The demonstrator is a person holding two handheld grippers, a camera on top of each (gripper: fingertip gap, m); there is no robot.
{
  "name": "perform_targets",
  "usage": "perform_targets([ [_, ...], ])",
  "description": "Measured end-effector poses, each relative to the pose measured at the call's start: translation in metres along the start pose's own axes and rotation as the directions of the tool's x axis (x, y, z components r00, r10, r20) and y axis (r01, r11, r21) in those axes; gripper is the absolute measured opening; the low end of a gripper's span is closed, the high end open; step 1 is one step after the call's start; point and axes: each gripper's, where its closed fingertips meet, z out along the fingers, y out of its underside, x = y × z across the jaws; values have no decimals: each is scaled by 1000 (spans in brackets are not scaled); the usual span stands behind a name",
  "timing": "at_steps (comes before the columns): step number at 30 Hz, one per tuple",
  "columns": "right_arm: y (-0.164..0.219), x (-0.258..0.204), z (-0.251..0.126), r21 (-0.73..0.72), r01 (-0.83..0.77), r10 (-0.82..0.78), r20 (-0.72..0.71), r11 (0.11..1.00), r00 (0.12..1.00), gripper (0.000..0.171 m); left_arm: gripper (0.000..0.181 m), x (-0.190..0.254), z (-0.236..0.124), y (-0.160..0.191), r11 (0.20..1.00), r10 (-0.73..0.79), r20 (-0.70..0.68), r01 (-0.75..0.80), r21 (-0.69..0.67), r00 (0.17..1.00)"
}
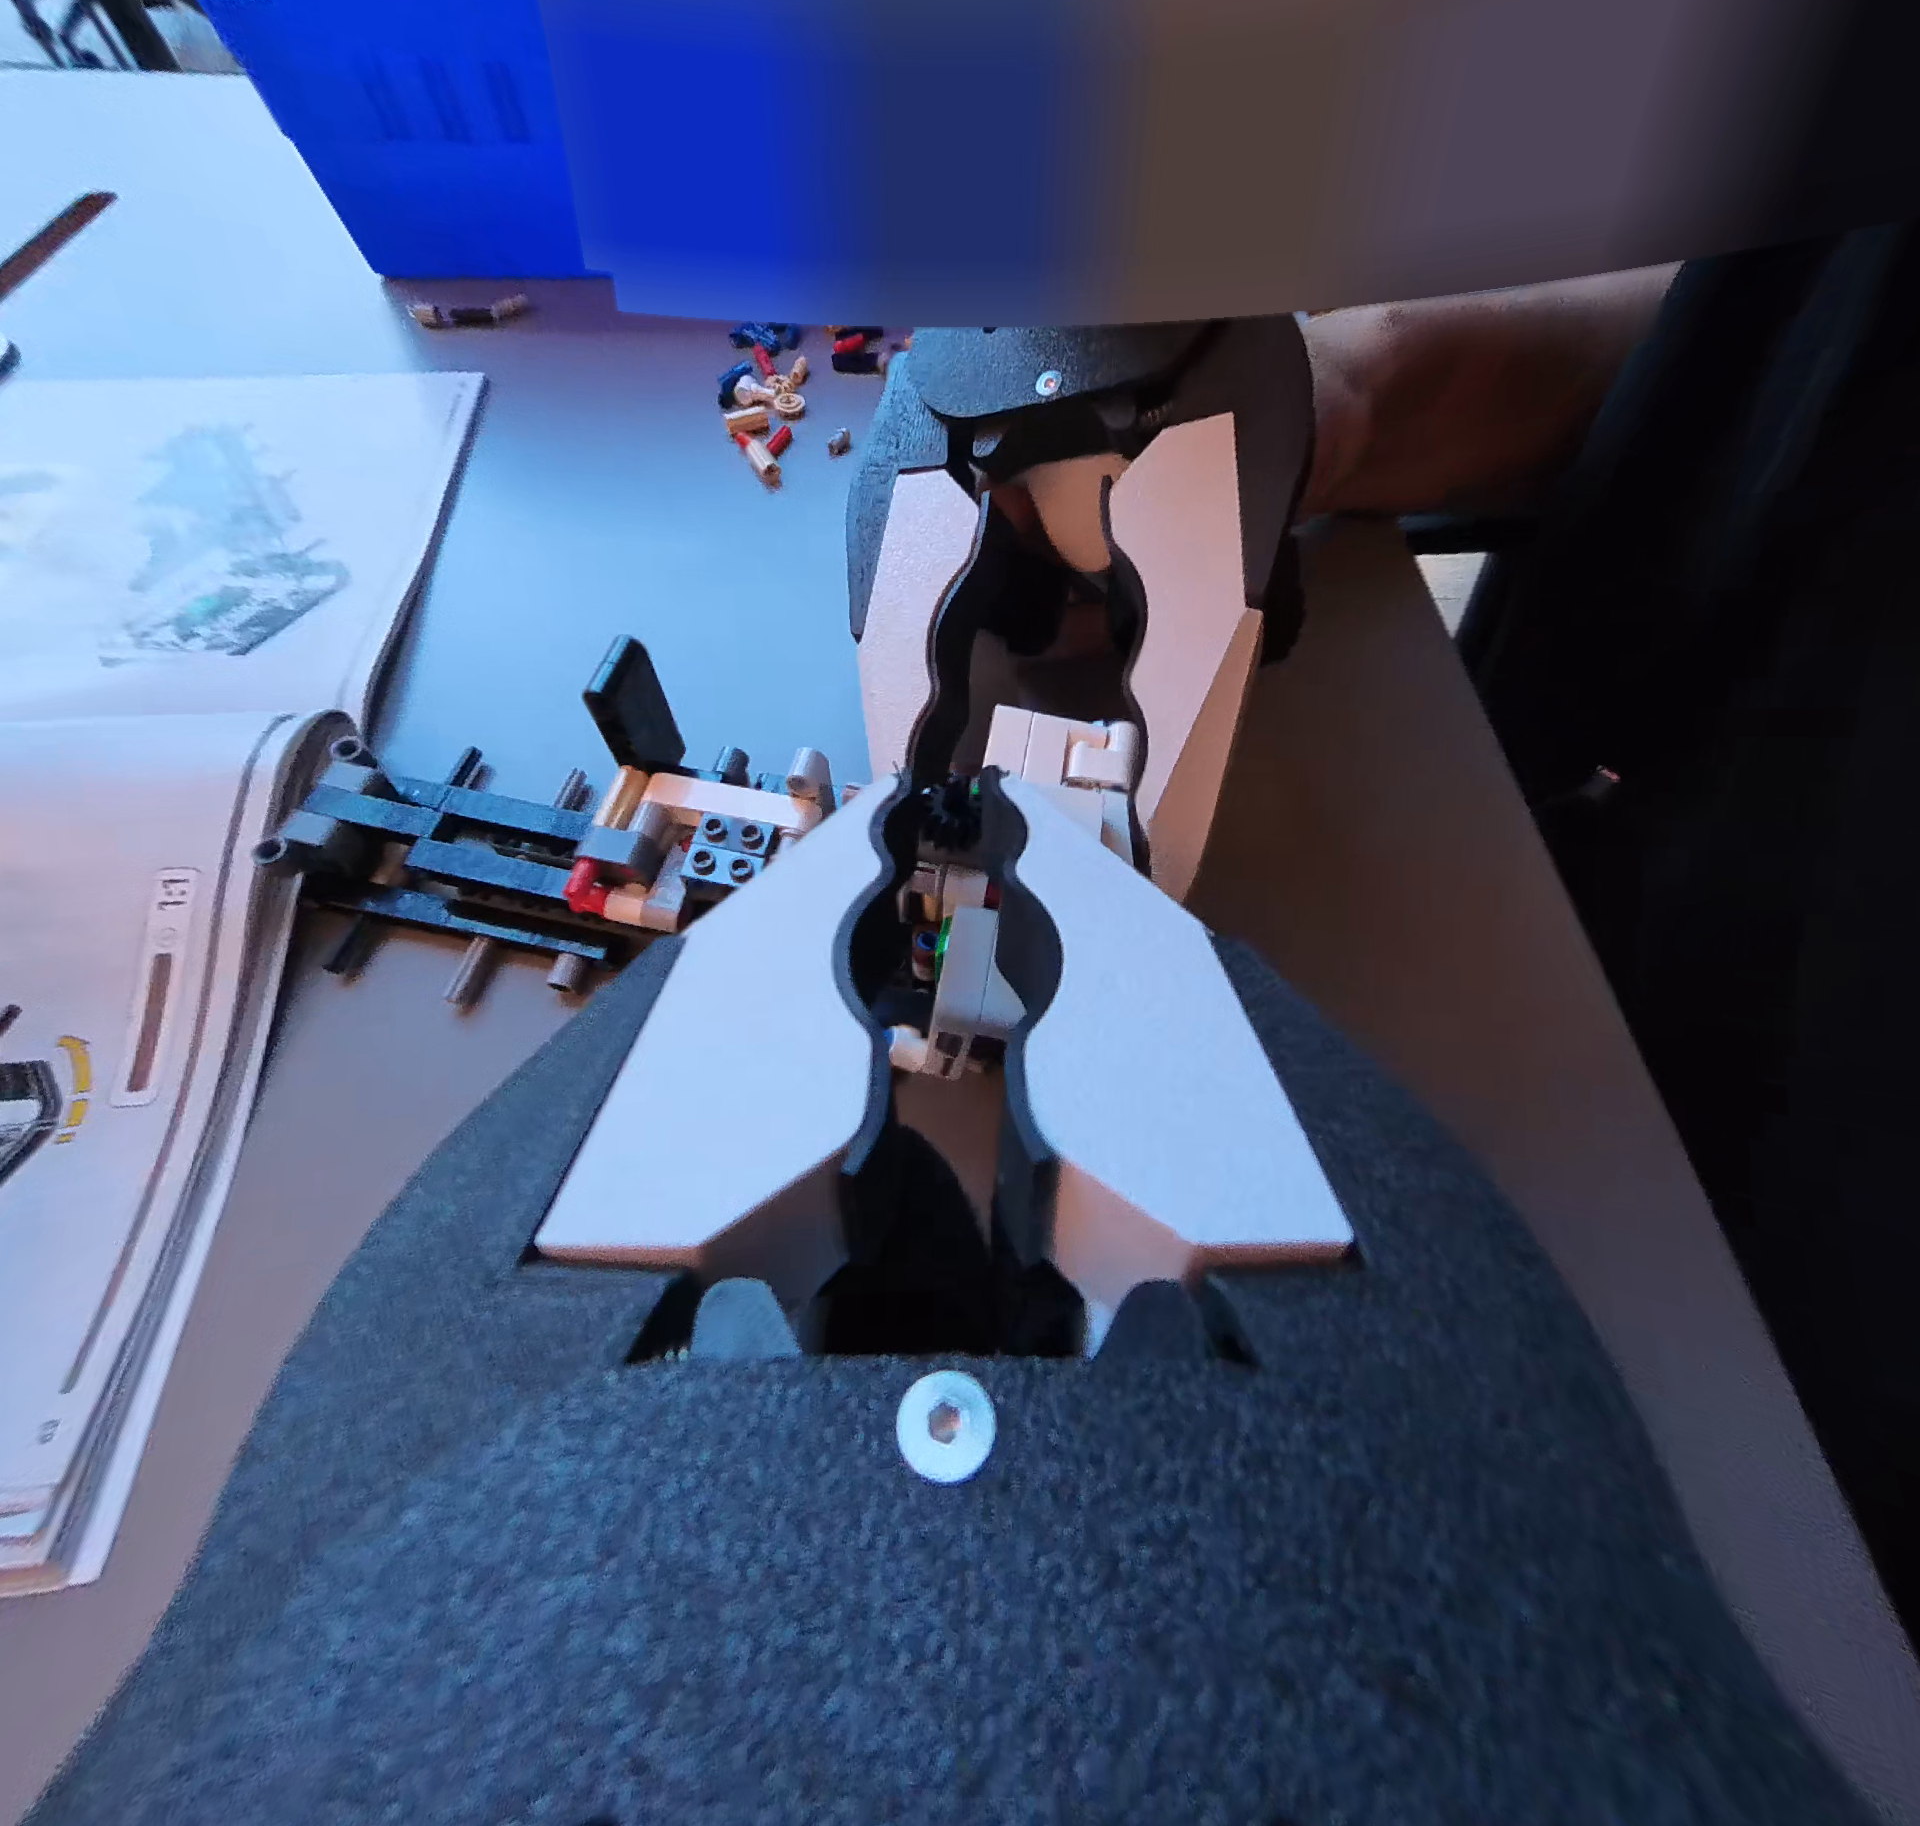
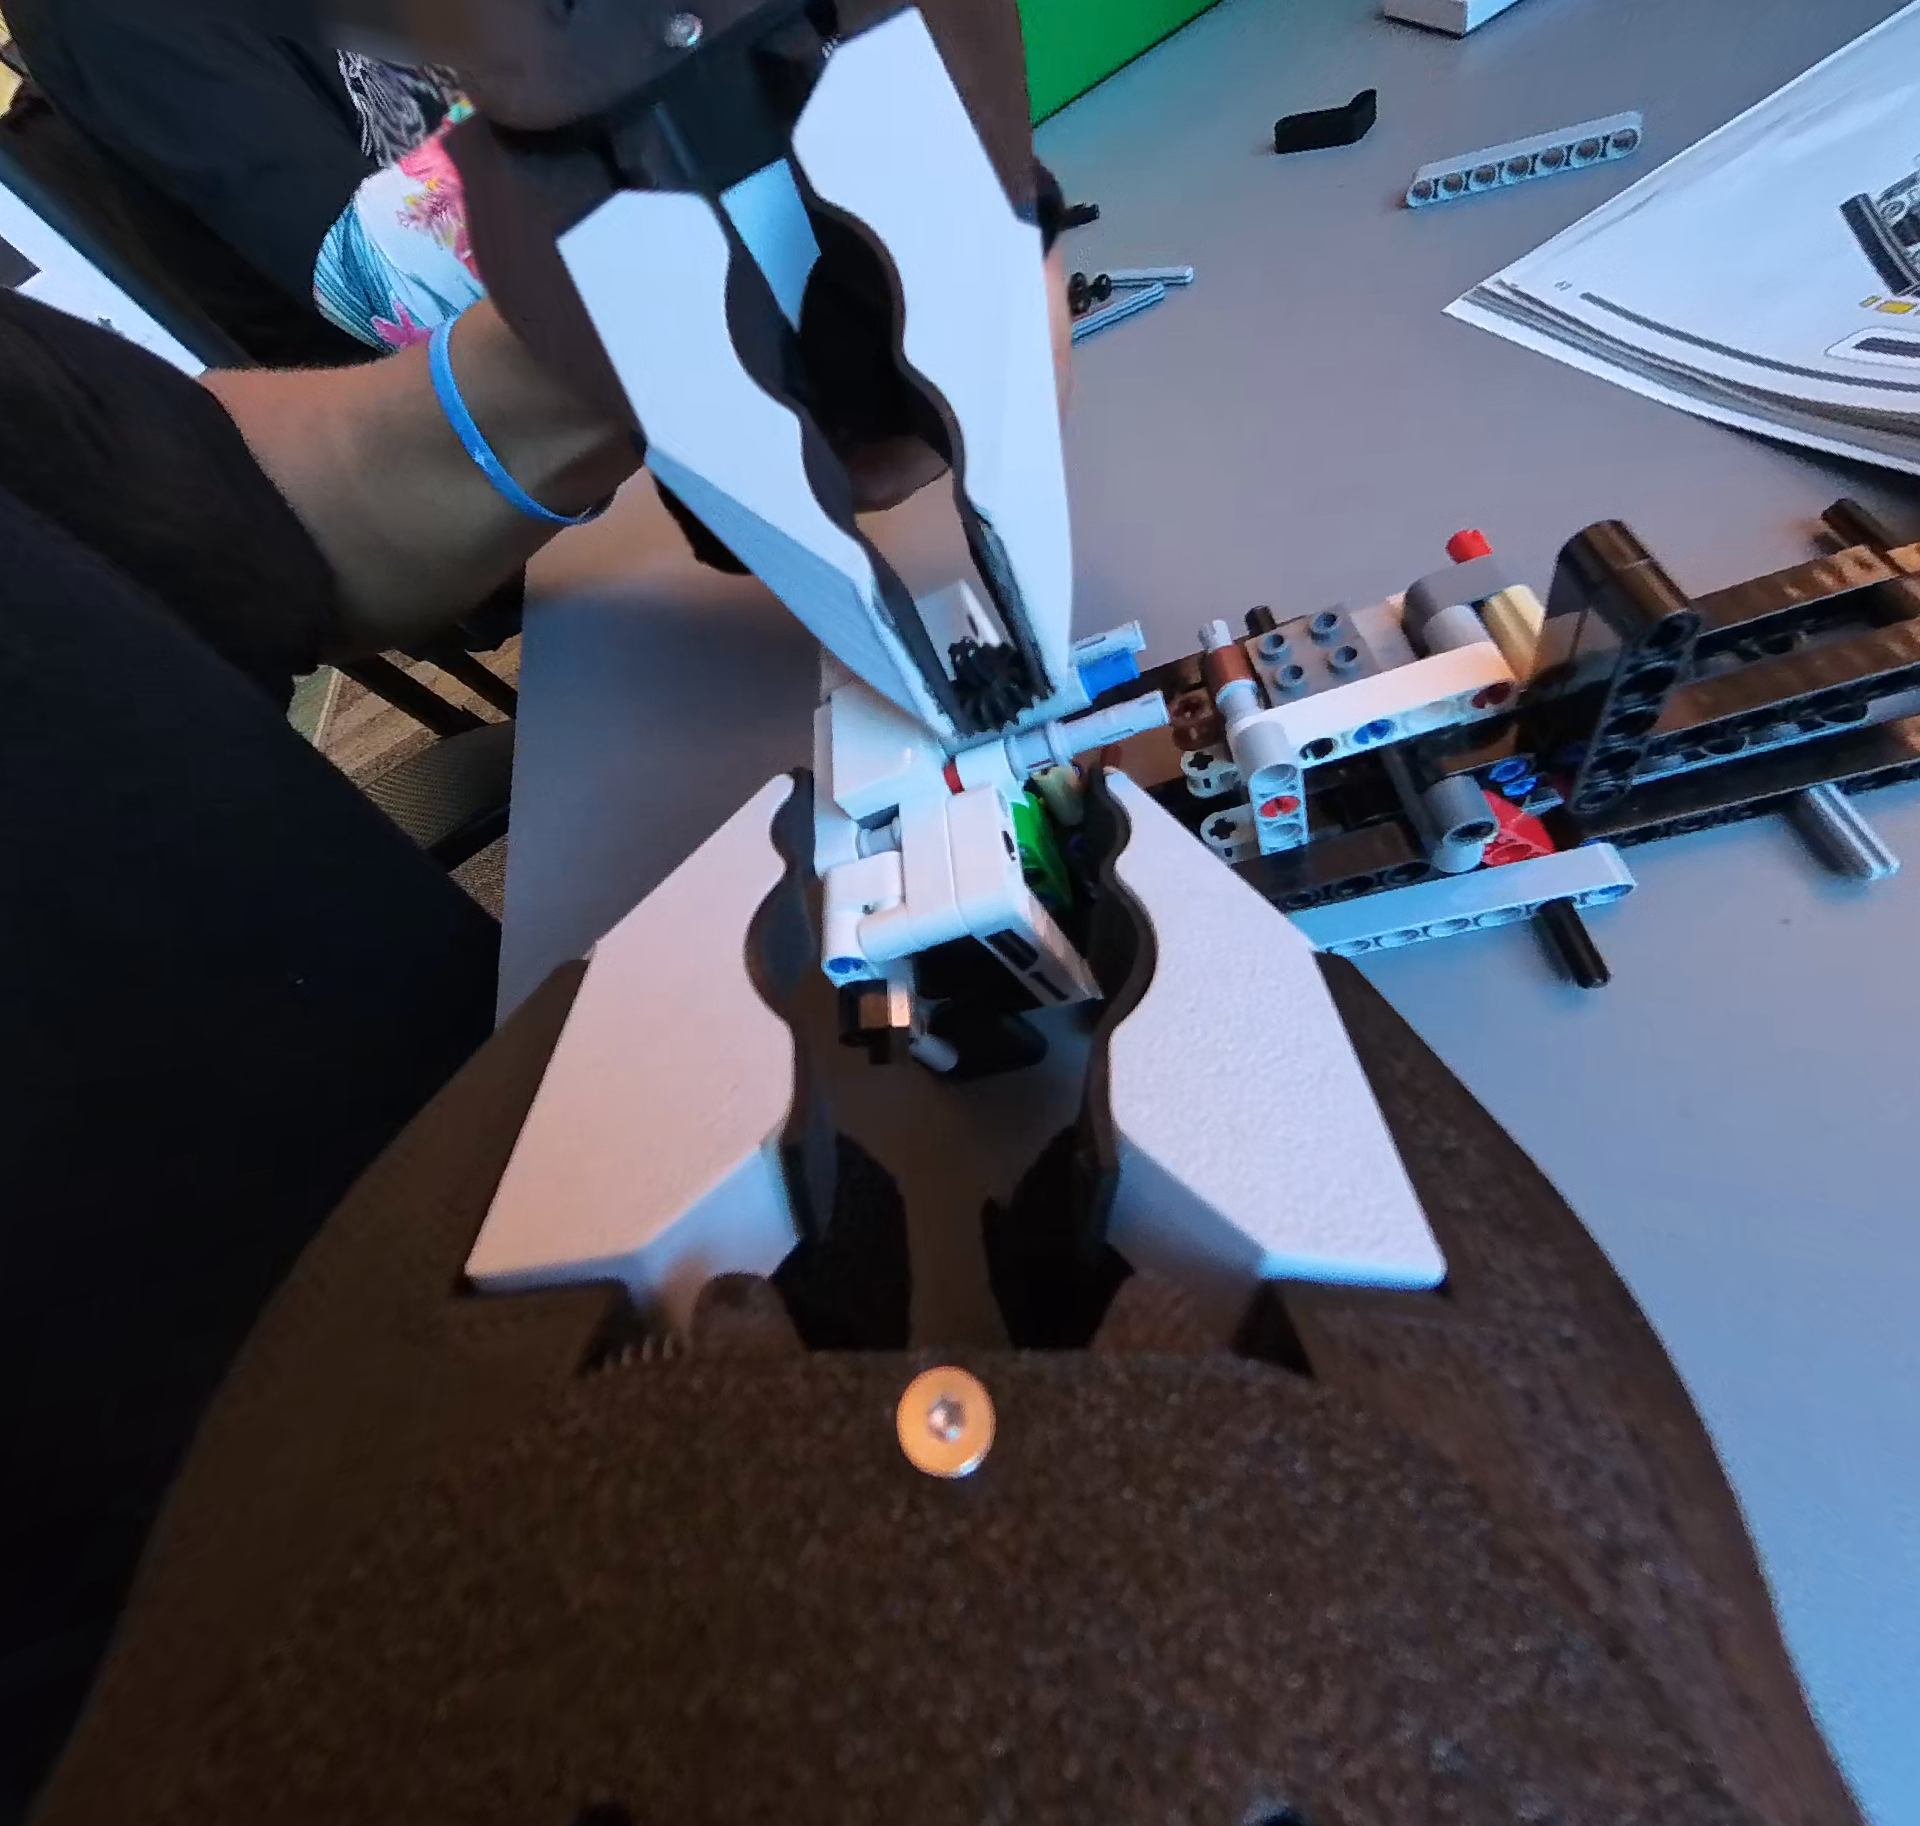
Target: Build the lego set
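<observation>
Along the left edge of the table (image 1: pixel 623 550) the booklet (image 1: pixel 208 581) lay open, with a blue bin (image 1: pixel 416 114) standing behind it at the far side. Just right of the booklet, touching its curled page, the long black frame (image 1: pixel 488 841) of the model lay flat, its white and grey end pointing toward my grippers. Some loose pins (image 1: pixel 764 405) were scattered beyond it, well apart from the work.

Near the right edge of the table both tools met. My left gripper (image 1: pixel 948 787) was closed almost fully, and its tips pinched a small black gear (image 1: pixel 945 822). Facing it, my right gripper (image 2: pixel 951 789) stood partly closed around a white block of parts (image 2: pixel 935 883), which filled the gap between its fingers and was held clear of the table. The gear sat right at the top of that block, against the thin white rod that poked out sideways. I could not tell whether the gear was already threaded on the rod or only resting beside it.

I judged the step in hand to be fitting the gear to the small block, before that block joined the frame. The next move seemed to call for a steady right hand and a careful left one. The gear's hole had to line up with the rod's tip, then be pushed straight along it. A tilt would likely jam it. A loose pinch would likely drop it off the near edge.
</observation>
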Motion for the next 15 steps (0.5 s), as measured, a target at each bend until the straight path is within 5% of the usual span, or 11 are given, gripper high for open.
perform_targets([
  [15,0,-2,1,-1,-11,11,11,1000,1000,51,10,1,-4,2,993,-77,-74,84,86,994],
])
